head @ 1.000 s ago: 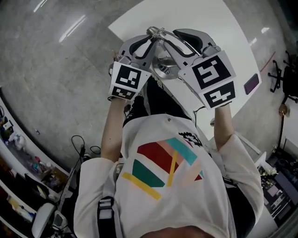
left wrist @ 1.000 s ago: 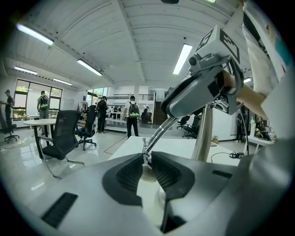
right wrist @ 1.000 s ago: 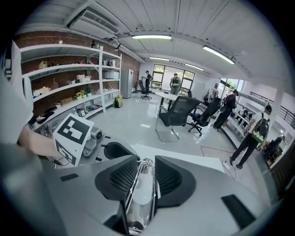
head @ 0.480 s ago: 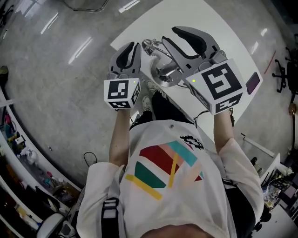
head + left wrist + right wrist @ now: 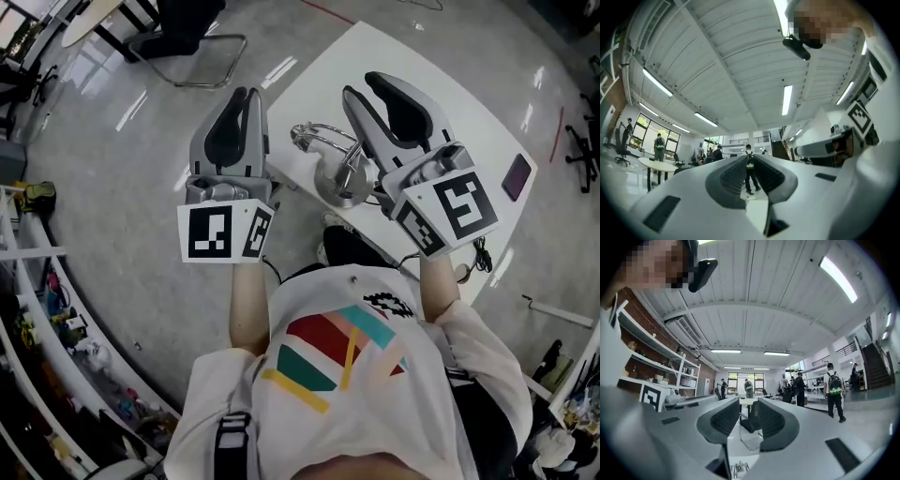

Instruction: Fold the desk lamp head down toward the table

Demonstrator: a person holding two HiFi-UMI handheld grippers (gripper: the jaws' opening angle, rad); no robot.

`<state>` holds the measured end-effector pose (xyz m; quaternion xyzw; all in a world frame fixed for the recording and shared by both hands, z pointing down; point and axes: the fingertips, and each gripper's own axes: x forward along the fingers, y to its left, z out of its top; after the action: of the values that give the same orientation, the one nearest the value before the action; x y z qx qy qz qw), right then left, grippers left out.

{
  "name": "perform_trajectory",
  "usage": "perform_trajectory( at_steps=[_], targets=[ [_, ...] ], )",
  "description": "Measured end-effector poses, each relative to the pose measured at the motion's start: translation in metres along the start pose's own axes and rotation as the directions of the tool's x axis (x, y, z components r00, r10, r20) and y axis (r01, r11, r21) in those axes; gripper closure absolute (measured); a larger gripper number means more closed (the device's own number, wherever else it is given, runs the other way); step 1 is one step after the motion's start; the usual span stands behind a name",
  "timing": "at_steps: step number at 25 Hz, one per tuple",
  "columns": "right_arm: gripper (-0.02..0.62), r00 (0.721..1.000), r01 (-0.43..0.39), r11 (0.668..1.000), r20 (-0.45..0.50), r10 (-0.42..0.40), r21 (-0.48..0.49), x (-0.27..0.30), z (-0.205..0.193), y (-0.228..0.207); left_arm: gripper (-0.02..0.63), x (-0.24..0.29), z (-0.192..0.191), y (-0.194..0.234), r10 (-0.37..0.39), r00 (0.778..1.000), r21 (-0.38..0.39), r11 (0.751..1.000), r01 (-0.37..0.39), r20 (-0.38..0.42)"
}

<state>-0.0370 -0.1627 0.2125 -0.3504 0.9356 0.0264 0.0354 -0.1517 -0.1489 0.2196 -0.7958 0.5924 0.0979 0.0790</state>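
The desk lamp stands on the white table (image 5: 422,56) below me, with its round silver base (image 5: 339,186) and a chrome arm (image 5: 314,136) looping over it. Both grippers are raised well above it, close to my head, and neither touches it. My left gripper (image 5: 247,96) hangs left of the lamp, over the floor, shut and empty. The right gripper (image 5: 364,86) hovers over the lamp's right side, also shut with nothing in it. The left gripper view shows the left gripper (image 5: 750,161) aimed at the ceiling and a far hall. A bit of the chrome lamp (image 5: 739,469) shows under the right gripper (image 5: 748,416).
A dark flat purple object (image 5: 516,176) lies at the table's right edge, and a cable (image 5: 483,253) hangs nearby. An office chair (image 5: 192,37) stands on the floor at the upper left. Shelves (image 5: 47,309) run along the left. Several people walk in the far hall.
Both grippers rose from just over the lamp toward my head and tipped up to level. The left one swung out to the left, off the table. The jaws stayed shut.
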Motion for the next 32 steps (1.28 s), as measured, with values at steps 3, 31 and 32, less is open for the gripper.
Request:
perform_trajectory(
  at_steps=[3,31,32],
  targets=[
    [0.469,0.998,0.062,0.996,-0.022,-0.064,-0.066,-0.018,-0.004,-0.004,0.514,-0.001,0.024,-0.029,-0.062,0.997,0.021,0.998,0.061,0.042],
    [0.471,0.988,0.106,0.994,-0.107,-0.109,-0.037,-0.041,-0.021,-0.023,0.514,0.034,0.015,-0.084,-0.225,0.974,-0.04,0.974,0.224,-0.017],
    [0.471,0.988,0.105,0.994,-0.107,-0.109,-0.038,-0.041,-0.021,-0.023,0.513,0.034,0.016,-0.084,-0.225,0.974,-0.043,0.974,0.225,-0.016]
  ],
)
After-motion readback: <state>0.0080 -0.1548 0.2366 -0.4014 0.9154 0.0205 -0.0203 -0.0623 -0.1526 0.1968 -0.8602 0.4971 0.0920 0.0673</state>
